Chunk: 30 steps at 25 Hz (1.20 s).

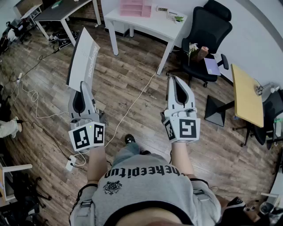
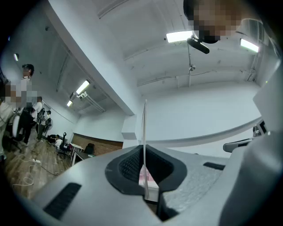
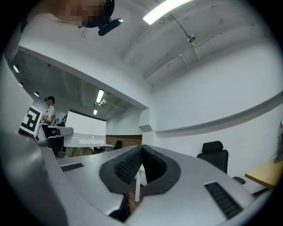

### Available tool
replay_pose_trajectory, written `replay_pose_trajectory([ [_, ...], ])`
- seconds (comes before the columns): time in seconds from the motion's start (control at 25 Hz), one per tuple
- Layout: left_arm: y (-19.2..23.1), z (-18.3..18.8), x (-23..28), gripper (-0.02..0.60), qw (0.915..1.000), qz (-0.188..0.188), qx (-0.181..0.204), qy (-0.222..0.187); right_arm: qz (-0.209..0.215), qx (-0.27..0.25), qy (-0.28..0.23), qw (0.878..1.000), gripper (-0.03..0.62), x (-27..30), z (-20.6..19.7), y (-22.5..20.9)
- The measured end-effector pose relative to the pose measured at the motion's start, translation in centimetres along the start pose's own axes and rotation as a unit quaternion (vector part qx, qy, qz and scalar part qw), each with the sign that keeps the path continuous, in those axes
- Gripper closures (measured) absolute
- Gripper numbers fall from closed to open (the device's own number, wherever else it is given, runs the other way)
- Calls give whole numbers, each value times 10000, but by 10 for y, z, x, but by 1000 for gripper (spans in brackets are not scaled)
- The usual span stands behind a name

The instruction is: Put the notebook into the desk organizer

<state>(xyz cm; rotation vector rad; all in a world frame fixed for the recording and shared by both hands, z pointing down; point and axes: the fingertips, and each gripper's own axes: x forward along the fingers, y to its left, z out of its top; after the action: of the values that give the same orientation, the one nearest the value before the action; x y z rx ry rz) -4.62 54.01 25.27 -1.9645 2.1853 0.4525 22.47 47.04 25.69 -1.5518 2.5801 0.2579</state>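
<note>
The white notebook [image 1: 83, 59] is standing on edge above the wooden floor [image 1: 132, 84]. The left gripper [image 1: 82, 84] is pinching its lower edge, with the jaws pressed tight onto the cover. The pink desk organizer [image 1: 135, 8] is sitting on the white desk [image 1: 163, 24], well apart from the notebook and ahead of both grippers. The right gripper [image 1: 173, 80] is hovering beside the left one, its jaws pressed together with nothing between them.

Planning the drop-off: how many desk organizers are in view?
1: the pink desk organizer stands on the white table, at the head view's top edge. Others may lie out of frame.
</note>
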Motion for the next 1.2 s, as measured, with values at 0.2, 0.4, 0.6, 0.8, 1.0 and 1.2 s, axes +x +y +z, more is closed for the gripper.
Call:
replay_pose_trajectory([
  [0.2,-2,-3,3,572,10000,-50,-36,-10,30,-44,-82,10000,592,3,1,0],
  [0.4,1,-6,18,572,9999,-96,-30,-12,-23,-73,-99,9999,592,17,-1,-2],
  [0.6,7,-14,40,572,9999,-160,-14,-25,-135,-147,-248,9995,592,38,-2,-5],
  [0.8,16,-17,65,572,9996,-265,7,-108,-163,-47,-334,9993,592,64,-5,-2],
  [1.0,25,-22,81,572,9992,-365,0,-131,-164,12,-359,9992,592,81,-11,4],
  [1.2,36,-29,94,572,9993,-360,-27,-58,-159,77,-247,9995,592,96,-21,9],
])
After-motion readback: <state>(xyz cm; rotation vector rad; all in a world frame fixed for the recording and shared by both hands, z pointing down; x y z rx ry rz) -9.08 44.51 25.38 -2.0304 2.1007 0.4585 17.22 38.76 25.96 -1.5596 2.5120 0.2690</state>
